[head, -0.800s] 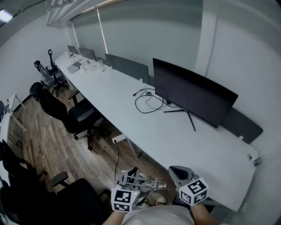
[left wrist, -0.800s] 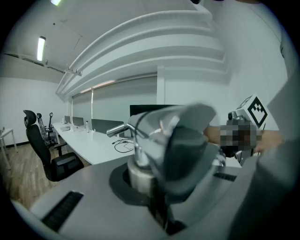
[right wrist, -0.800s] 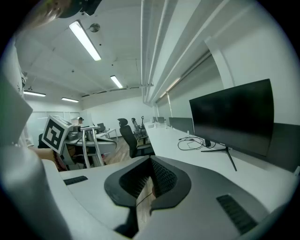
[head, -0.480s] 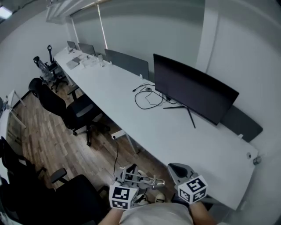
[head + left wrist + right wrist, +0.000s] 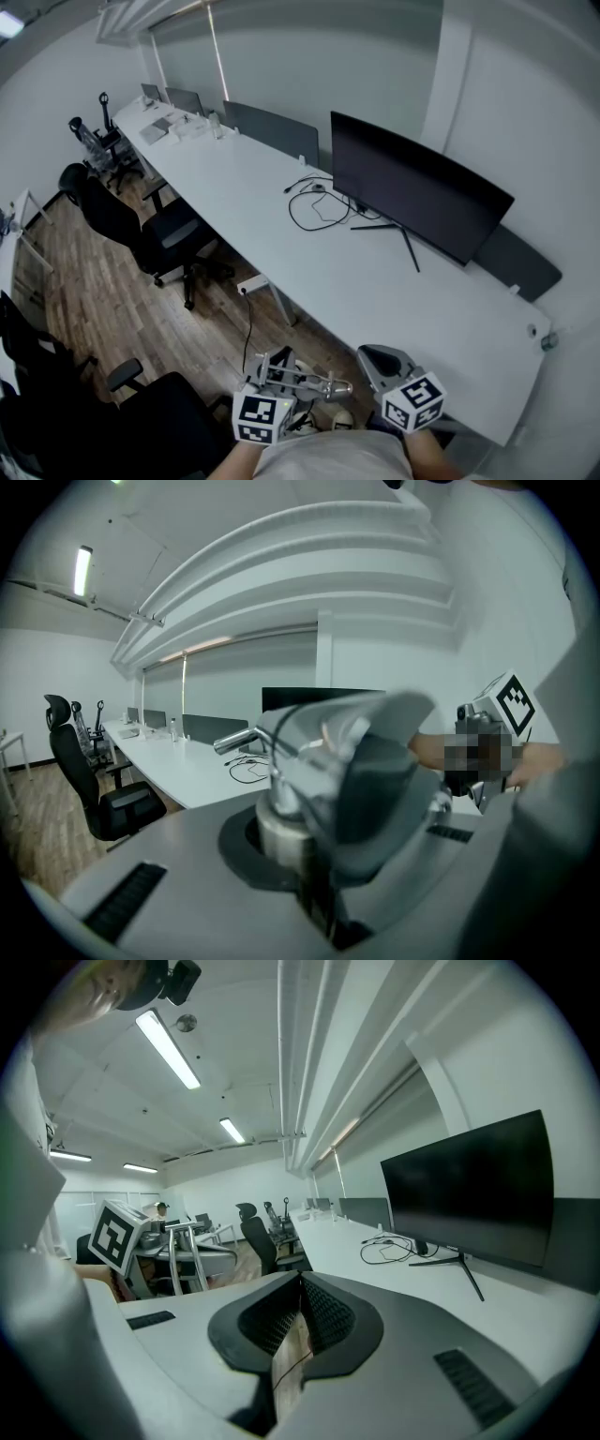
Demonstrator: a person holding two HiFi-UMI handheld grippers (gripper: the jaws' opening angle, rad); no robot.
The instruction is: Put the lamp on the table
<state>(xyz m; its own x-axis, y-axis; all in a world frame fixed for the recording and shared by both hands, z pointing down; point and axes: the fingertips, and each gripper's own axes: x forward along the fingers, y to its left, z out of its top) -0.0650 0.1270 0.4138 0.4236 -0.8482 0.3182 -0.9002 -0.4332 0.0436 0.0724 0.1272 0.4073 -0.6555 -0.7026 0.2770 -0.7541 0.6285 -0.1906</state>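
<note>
Table (image 5: 375, 291) ahead; left gripper (image 5: 305, 855) clamps lamp (image 5: 349, 752).

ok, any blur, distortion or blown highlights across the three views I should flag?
Head view: fisheye bows the table edge, light even, little blur. Left gripper view: the lamp sits close to the lens and is soft; dark corners. Right gripper view: the ceiling strip light blows out; monitor sharp, no glare.
</note>
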